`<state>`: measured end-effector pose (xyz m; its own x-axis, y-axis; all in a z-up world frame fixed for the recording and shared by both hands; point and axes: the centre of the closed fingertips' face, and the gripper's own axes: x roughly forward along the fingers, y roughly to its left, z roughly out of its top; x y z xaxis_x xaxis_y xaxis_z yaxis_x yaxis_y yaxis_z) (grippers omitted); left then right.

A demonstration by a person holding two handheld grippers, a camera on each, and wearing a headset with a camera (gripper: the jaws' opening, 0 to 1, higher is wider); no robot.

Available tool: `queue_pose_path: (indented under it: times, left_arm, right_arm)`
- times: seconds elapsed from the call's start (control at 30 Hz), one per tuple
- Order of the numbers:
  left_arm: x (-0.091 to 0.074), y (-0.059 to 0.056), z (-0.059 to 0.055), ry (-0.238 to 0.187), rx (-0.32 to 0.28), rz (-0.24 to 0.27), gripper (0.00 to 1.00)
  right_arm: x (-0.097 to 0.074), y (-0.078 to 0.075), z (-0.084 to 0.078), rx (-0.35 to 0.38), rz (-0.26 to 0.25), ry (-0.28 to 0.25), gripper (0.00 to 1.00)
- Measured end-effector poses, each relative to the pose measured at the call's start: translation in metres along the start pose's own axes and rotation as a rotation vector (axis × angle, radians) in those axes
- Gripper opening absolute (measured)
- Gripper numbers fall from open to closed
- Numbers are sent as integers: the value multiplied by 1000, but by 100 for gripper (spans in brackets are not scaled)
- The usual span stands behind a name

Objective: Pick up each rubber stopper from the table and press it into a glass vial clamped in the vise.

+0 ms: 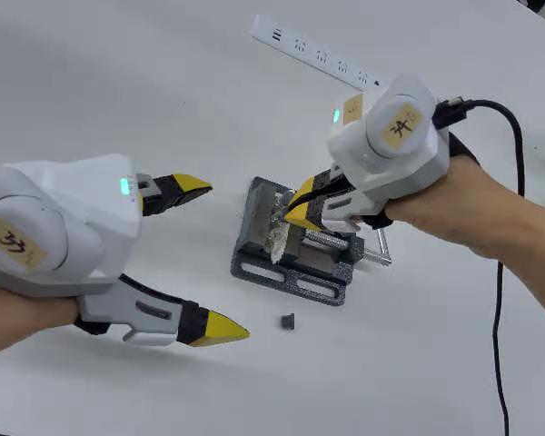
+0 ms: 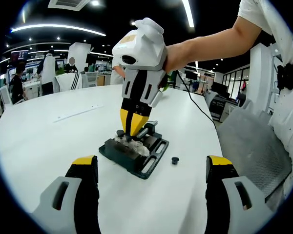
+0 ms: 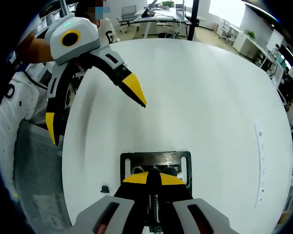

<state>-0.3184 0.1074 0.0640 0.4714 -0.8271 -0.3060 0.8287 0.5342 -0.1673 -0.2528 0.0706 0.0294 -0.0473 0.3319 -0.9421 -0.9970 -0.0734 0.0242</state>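
- White table carried it all.
- Dark vise sat mid-table.
- One small black stopper lay loose just beside the vise's base.
- White power strip lay well apart, farther back.

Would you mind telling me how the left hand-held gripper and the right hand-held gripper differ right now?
The left hand-held gripper has its jaws wide apart; the right hand-held gripper has them closed. The left hovers beside the vise; the right points down onto it. Both have yellow tips.
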Motion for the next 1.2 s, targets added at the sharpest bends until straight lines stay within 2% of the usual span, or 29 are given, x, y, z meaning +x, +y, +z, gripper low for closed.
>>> queue_pose_path:
  times: [0.07, 0.33, 0.7, 1.2]
  left_arm:
    - [0, 1, 0, -1, 2, 0, 91]
    - [0, 1, 1, -5, 1, 3, 90]
    - [1, 3, 1, -16, -3, 6, 90]
    - [2, 5, 4, -29, -5, 9, 89]
  right_arm:
    - [1, 0, 0, -38, -4, 6, 1]
    - [1, 0, 1, -48, -2, 11, 1]
    - [3, -1, 2, -26, -4, 25, 0]
    - [4, -1, 3, -48, 2, 66, 0]
